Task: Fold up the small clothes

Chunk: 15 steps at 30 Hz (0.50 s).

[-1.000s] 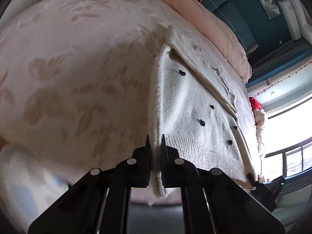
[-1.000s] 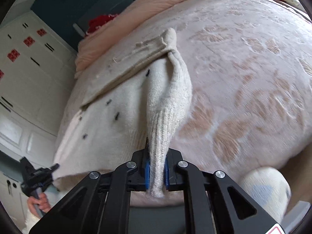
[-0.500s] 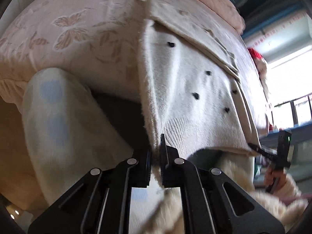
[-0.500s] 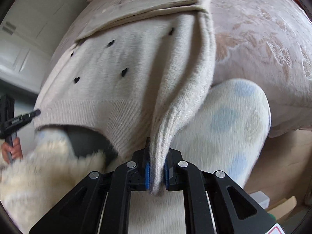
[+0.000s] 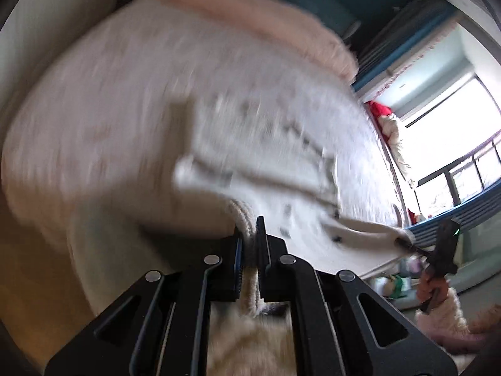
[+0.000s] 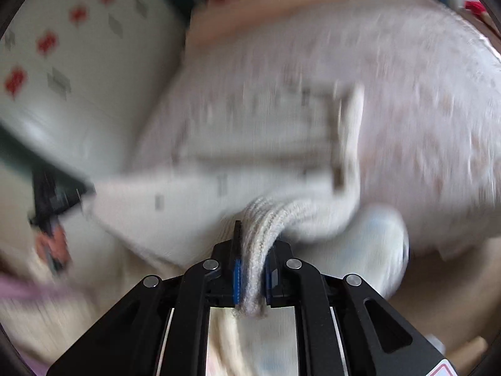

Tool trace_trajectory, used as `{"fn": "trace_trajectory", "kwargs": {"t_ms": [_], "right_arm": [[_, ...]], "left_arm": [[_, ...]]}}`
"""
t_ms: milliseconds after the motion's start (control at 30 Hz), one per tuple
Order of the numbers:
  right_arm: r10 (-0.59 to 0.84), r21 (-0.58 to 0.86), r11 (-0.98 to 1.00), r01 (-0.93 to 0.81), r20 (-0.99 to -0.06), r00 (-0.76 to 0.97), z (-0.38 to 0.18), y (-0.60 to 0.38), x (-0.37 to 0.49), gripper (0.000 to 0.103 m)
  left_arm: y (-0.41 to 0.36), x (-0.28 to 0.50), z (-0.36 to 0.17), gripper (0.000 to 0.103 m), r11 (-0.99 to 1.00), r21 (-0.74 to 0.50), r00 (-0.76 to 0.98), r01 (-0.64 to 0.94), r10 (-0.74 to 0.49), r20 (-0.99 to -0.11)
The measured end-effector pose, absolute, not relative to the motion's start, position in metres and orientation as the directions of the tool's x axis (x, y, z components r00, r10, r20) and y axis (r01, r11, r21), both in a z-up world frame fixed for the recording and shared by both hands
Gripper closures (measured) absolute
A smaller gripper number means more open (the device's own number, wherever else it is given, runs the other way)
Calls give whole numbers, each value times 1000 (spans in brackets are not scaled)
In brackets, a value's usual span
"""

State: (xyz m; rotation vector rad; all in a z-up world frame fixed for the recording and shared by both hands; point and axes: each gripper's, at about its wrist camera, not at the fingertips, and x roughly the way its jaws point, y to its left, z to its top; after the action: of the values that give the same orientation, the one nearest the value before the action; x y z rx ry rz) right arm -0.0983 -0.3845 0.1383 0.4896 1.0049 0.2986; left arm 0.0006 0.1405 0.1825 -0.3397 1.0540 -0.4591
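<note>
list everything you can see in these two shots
sweater: one, cream knit with small dark marks, stretched over the bed, its ribbed hem clamped at both corners
bed cover: one, pale pink with a faint pattern, under the sweater
quilt: one, peach, along the far side of the bed
red item: one, red, by the window end of the bed; too blurred to identify
wardrobe doors: white with red and grey marks, beyond the bed in the right wrist view
window: one, bright, with a dark railing, far right of the left wrist view
left gripper: black, shut on the hem
right gripper: black with blue pads, shut on the hem
</note>
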Motion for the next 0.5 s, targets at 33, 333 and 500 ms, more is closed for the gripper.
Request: {"fn": "trace_trajectory", "kwargs": {"t_ms": [33, 333, 500], "right_arm": [[455, 550, 835, 8, -700, 550, 139, -396, -78, 93], [186, 535, 785, 312, -684, 705, 50, -427, 68, 63], [95, 509, 778, 368, -675, 732, 30, -429, 49, 37]], "left_arm": [[127, 28, 190, 97, 874, -429, 462, 228, -485, -743], [42, 203, 97, 60, 958, -221, 565, 184, -287, -774], [70, 210, 60, 23, 961, -264, 574, 79, -261, -776]]}}
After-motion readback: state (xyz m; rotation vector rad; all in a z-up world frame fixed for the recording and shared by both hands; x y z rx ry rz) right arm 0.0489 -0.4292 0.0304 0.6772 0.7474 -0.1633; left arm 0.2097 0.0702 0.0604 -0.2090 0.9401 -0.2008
